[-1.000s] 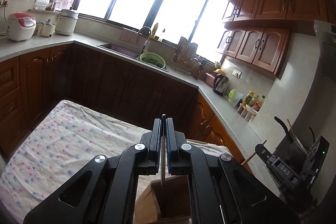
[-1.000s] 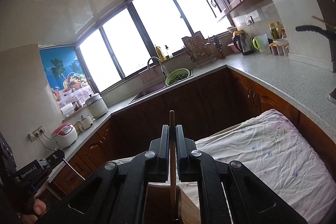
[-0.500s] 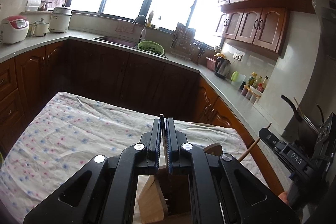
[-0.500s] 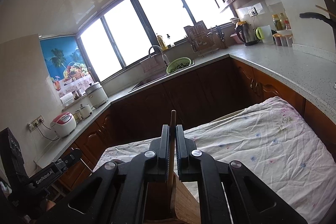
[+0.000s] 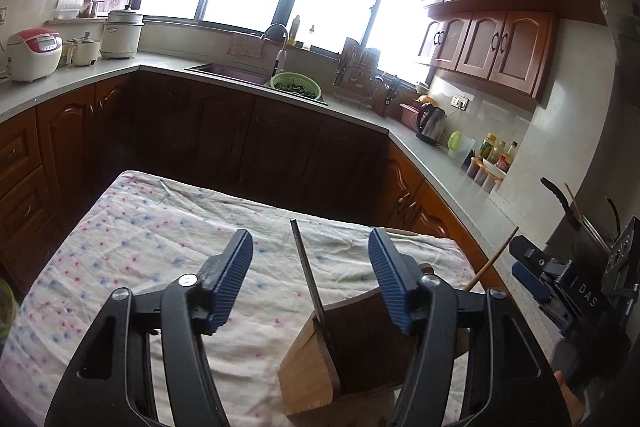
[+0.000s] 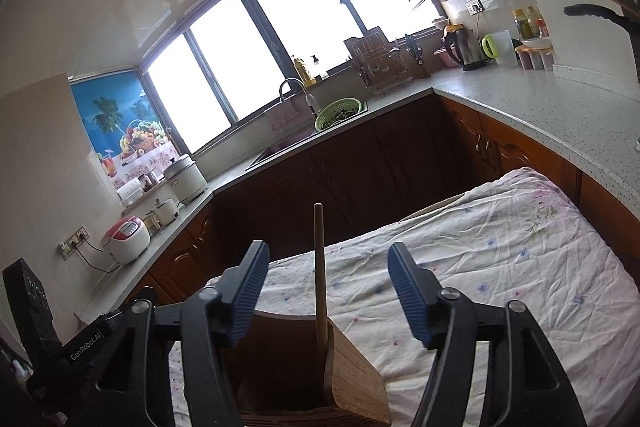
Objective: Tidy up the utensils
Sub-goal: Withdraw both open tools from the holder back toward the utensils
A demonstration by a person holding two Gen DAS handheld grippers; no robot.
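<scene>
A wooden utensil box (image 5: 316, 359) (image 6: 356, 375) stands on a flowered cloth. My left gripper (image 5: 310, 281) hangs just above it, its jaws opening. A thin metal utensil handle (image 5: 308, 275) rises from the box between the blue pads (image 5: 234, 275) and touches neither. My right gripper (image 6: 326, 287) is opening over the same box. A wooden stick (image 6: 319, 267) stands upright in the box between its pads (image 6: 408, 299), free of both. The right gripper's body (image 5: 560, 291) shows at the right of the left wrist view, with the stick (image 5: 494, 259) beside it.
The flowered cloth (image 5: 160, 239) (image 6: 500, 259) covers a small table with dark wooden cabinets (image 5: 248, 135) beyond. The grey counter (image 6: 560, 115) carries a kettle (image 5: 430, 123), jars, a green colander (image 5: 296, 85) by the sink and rice cookers (image 5: 34, 53).
Both grippers were shut on their utensils, the left on the metal handle and the right on the wooden stick. Both have since opened, leaving the utensils standing in the box.
</scene>
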